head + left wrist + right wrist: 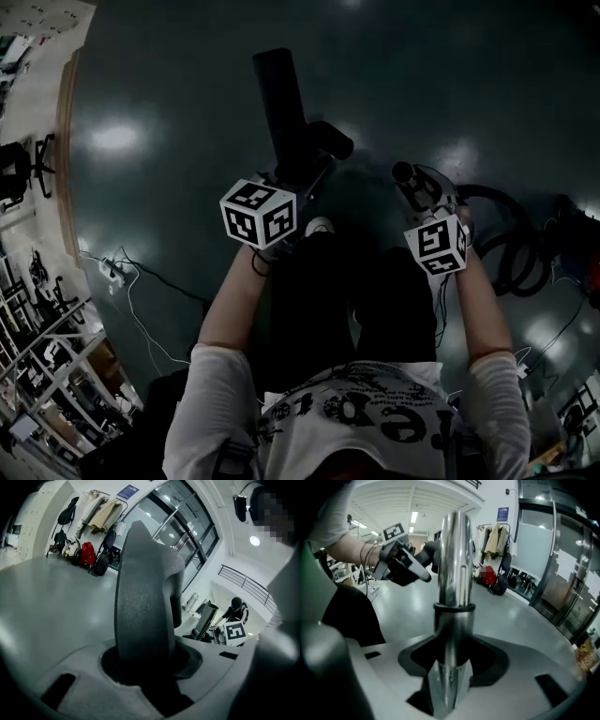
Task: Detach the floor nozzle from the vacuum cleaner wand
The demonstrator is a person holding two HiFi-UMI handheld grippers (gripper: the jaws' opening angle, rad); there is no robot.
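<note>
The floor nozzle [284,103] hangs above the glossy dark floor [159,84], clamped in the left claw [145,665], clear of the shiny wand [454,564], which the right claw [451,667] grips. A coiled hose [511,248] lies by the person's right and loose cables [131,281] off to the left. Beyond them the floor stretches wide towards a glass wall [543,550].

Black floor nozzle [279,98], silver wand [455,564], black-and-white marker cubes [260,213], dark grey floor [178,84]
</note>
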